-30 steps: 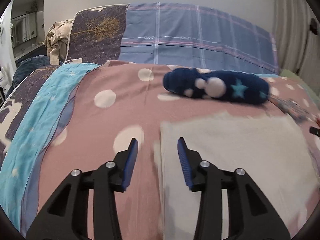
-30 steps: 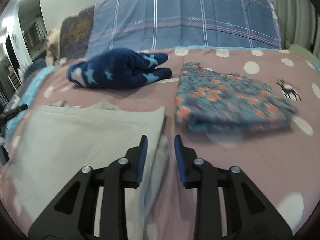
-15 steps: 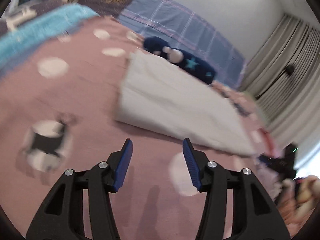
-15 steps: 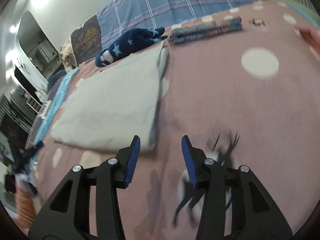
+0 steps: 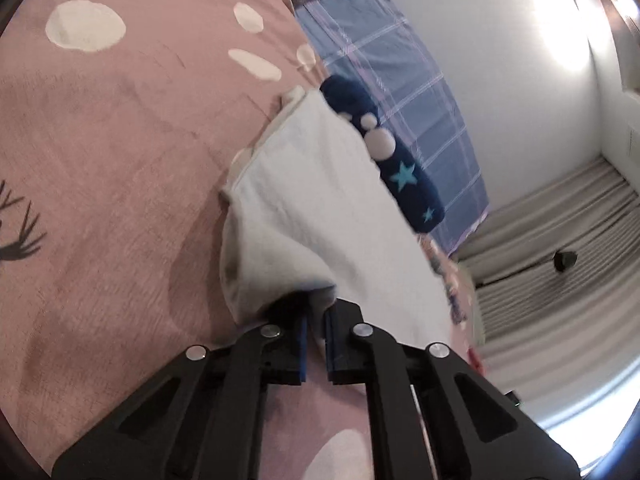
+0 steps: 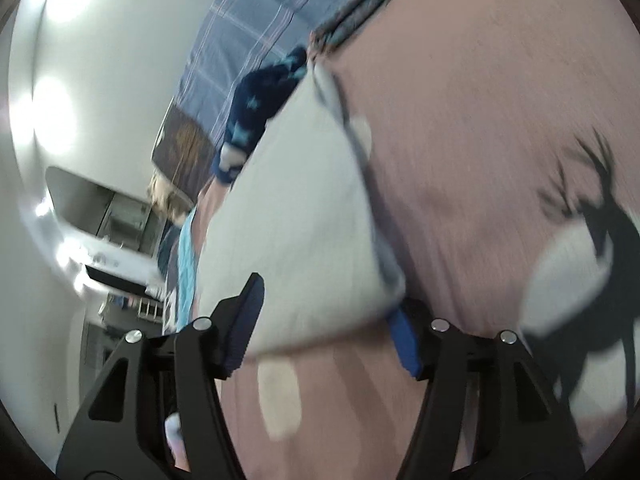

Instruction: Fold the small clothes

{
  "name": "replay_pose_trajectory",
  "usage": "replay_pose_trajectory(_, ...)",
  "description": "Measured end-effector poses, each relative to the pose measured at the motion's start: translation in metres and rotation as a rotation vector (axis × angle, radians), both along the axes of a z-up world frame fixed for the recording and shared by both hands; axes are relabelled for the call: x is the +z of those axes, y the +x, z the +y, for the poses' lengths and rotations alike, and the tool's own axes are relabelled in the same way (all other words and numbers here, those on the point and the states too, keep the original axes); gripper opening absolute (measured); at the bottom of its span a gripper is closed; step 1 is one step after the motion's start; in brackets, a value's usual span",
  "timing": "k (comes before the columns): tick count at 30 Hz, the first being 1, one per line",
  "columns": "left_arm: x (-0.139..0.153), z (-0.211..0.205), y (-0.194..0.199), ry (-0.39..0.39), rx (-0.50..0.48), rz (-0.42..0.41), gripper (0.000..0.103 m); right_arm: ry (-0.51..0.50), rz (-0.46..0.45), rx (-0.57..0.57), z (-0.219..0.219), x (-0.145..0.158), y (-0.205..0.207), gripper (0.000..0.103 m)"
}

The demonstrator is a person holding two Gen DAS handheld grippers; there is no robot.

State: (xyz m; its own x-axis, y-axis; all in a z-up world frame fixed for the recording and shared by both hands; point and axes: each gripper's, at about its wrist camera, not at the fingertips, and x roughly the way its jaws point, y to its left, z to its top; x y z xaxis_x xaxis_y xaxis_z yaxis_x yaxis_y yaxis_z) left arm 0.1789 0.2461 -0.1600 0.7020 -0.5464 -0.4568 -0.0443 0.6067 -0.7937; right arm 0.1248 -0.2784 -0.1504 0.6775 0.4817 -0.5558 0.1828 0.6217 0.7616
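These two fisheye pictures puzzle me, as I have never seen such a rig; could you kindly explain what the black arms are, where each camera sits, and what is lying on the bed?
There is no robot here. A person holds a two-finger gripper in each hand, and a wide-angle camera on each one looks forward along its fingers, so the black arms at the bottom are the gripper itself.

In the left wrist view, the left gripper has just closed on the near corner of a pale grey folded garment. In the right wrist view, the right gripper stands around the other near corner; its jaws have just been closing, but the pads do not visibly press yet.

The garment lies on a pink spotted bedspread. Behind it lies a navy star-patterned fleece item, and a folded floral garment sits further back.
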Motion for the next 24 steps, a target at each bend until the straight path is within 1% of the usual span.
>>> replay_pose_trajectory(1, 0.008, -0.002, -0.002, 0.017, 0.004, -0.022, 0.005, -0.003, 0.015, 0.005, 0.001, -0.002, 0.003, 0.004)
replay_pose_trajectory(2, 0.026, -0.007, -0.009, 0.048, 0.0, -0.066, 0.005, 0.042, 0.035, 0.005, -0.002, -0.004, 0.006, 0.003)
replay_pose_trajectory(3, 0.041, -0.011, -0.015, 0.074, -0.01, -0.096, 0.004, 0.07, 0.028, -0.004, -0.005, -0.002, 0.005, 0.003)
replay_pose_trajectory(4, 0.055, -0.015, -0.02, 0.101, -0.021, -0.12, 0.004, 0.088, 0.003, -0.004, -0.009, 0.006, 0.002, 0.003)
replay_pose_trajectory(5, 0.071, -0.021, -0.029, 0.14, -0.036, -0.146, 0.004, 0.084, -0.027, -0.004, -0.012, 0.016, -0.003, 0.002)
replay_pose_trajectory(7, 0.093, -0.028, -0.049, 0.195, -0.067, -0.183, 0.004, 0.062, -0.091, 0.003, -0.021, 0.042, -0.019, 0.002)
replay_pose_trajectory(9, 0.104, -0.033, -0.083, 0.253, -0.108, -0.188, 0.004, 0.031, -0.142, 0.025, -0.03, 0.066, -0.043, 0.002)
replay_pose_trajectory(10, 0.103, -0.035, -0.098, 0.278, -0.126, -0.174, 0.004, -0.012, -0.156, 0.045, -0.034, 0.076, -0.058, 0.002)
replay_pose_trajectory(11, 0.097, -0.038, -0.118, 0.312, -0.151, -0.145, 0.004, -0.039, -0.158, 0.059, -0.035, 0.08, -0.067, 0.002)
replay_pose_trajectory(12, 0.09, -0.037, -0.129, 0.333, -0.158, -0.122, 0.004, -0.072, -0.149, 0.081, -0.037, 0.081, -0.083, 0.002)
replay_pose_trajectory(13, 0.08, -0.035, -0.143, 0.368, -0.146, -0.09, 0.004, -0.092, -0.124, 0.099, -0.039, 0.076, -0.097, 0.002)
replay_pose_trajectory(14, 0.065, -0.032, -0.157, 0.422, -0.107, -0.037, 0.005, -0.112, -0.085, 0.119, -0.039, 0.068, -0.106, 0.002)
replay_pose_trajectory(15, 0.057, -0.027, -0.164, 0.455, -0.068, 0.003, 0.006, -0.143, -0.017, 0.15, -0.037, 0.051, -0.116, 0.003)
replay_pose_trajectory(16, 0.048, -0.02, -0.174, 0.52, 0.009, 0.061, 0.006, -0.167, 0.038, 0.163, -0.038, 0.037, -0.124, 0.009)
replay_pose_trajectory(17, 0.046, -0.015, -0.18, 0.579, 0.066, 0.093, 0.006, -0.182, 0.087, 0.165, -0.04, 0.023, -0.131, 0.011)
replay_pose_trajectory(18, 0.048, -0.013, -0.186, 0.657, 0.123, 0.11, 0.005, -0.174, 0.111, 0.159, -0.046, 0.012, -0.138, 0.012)
replay_pose_trajectory(19, 0.057, -0.015, -0.191, 0.718, 0.155, 0.1, 0.005, -0.136, 0.098, 0.145, -0.055, 0.008, -0.145, 0.012)
replay_pose_trajectory(20, 0.067, -0.021, -0.194, 0.752, 0.16, 0.068, 0.005, -0.125, 0.09, 0.138, -0.059, 0.01, -0.146, 0.012)
replay_pose_trajectory(21, 0.086, -0.037, -0.195, 0.778, 0.135, -0.004, 0.006, -0.137, 0.067, 0.129, -0.066, 0.016, -0.147, 0.015)
replay_pose_trajectory(23, 0.107, -0.069, -0.191, 0.809, 0.076, -0.095, 0.016, -0.209, -0.012, 0.12, -0.074, 0.034, -0.145, 0.018)
replay_pose_trajectory(24, 0.118, -0.098, -0.186, 0.82, 0.019, -0.151, 0.026, -0.248, -0.049, 0.116, -0.076, 0.044, -0.144, 0.021)
